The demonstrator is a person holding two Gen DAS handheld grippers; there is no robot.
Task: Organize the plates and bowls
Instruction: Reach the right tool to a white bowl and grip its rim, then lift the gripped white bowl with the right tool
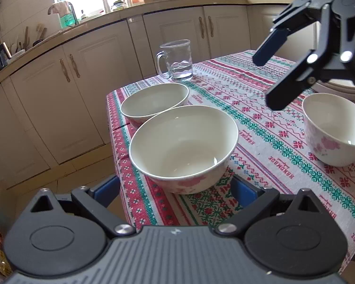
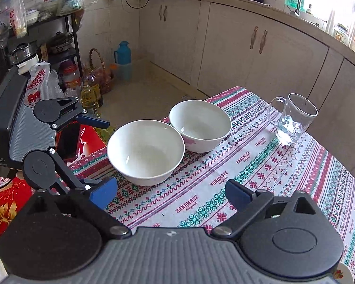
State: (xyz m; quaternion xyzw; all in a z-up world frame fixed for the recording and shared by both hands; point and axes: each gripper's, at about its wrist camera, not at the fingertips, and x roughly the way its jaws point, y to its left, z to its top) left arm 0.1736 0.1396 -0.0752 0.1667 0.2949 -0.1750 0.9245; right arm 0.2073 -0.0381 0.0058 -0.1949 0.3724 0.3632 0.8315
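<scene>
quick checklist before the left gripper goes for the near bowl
1. Left gripper jaws open, nothing between the pads: ok.
2. Near bowl upright and empty: ok.
3. Near bowl free of the far bowl: not ok, their rims look touching or almost.
4. Right gripper open, holding nothing, above the tablecloth away from the near bowl: ok.
5. Glass mug out of the path, behind the far bowl: ok.
6. Stack of dishes behind the small bowl: cannot tell, mostly hidden.
</scene>
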